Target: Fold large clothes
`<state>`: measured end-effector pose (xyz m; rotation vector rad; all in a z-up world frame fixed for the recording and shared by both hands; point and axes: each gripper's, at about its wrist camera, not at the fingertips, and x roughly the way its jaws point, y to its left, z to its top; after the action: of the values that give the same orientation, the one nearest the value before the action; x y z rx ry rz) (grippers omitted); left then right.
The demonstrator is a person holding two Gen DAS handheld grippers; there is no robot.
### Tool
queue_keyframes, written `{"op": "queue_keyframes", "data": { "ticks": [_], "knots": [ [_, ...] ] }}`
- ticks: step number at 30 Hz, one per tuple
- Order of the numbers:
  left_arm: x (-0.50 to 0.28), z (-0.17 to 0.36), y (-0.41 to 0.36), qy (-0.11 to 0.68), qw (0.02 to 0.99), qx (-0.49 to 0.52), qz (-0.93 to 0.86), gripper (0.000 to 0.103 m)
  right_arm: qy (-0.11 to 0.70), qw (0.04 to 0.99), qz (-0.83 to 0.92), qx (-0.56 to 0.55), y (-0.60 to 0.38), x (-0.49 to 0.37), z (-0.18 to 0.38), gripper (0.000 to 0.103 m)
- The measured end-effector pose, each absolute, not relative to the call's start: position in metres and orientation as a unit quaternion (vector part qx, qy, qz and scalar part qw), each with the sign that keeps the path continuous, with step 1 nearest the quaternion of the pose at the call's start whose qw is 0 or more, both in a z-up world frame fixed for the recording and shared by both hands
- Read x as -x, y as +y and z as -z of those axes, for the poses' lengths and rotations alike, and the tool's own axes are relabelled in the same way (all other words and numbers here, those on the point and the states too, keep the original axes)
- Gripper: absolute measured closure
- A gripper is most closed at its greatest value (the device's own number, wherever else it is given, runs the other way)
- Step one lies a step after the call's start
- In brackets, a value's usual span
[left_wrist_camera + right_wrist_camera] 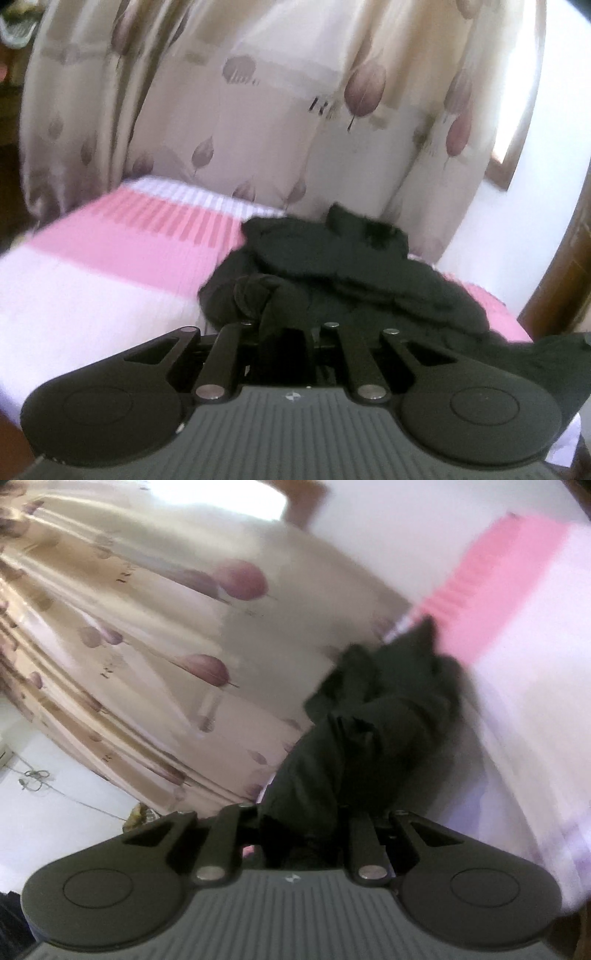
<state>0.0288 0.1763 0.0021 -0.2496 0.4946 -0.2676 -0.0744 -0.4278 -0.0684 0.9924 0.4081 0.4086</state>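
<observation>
both your grippers are closed on the black garment over the bed.

your left gripper [286, 332] has its fingers pinched together on a fold of the black garment [332, 269], which lies bunched on the pink and white striped bedspread [110, 266] in front of the leaf-print curtain [258, 110]. your right gripper [301, 823] is tilted sideways, its fingers drawn in with the dark cloth [369, 731] gathered between them and rising from the tips; the view is blurred, so you cannot tell how tight the hold is. the bedspread [524, 627] sits at the right of that view, the curtain [147, 646] at the left.
</observation>
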Motion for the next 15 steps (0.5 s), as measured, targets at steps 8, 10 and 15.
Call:
{"op": "queue_keyframes", "data": {
  "ticks": [8,10,15],
  "knots": [
    [-0.091,-0.034,0.162,0.213,0.96,0.141,0.114,0.086,0.176,0.861,-0.188,-0.438,-0.436,0.01,0.027,0.085],
    [-0.107,-0.038,0.159,0.21,0.962,0.142,0.105,0.086,0.177,0.867,-0.179,-0.43,-0.44,-0.01,0.02,0.085],
    [-0.146,-0.043,0.153,0.207,0.963,0.151,0.087,0.083,0.18,0.872,-0.156,-0.428,-0.455,-0.056,0.014,0.085]
  ]
}}
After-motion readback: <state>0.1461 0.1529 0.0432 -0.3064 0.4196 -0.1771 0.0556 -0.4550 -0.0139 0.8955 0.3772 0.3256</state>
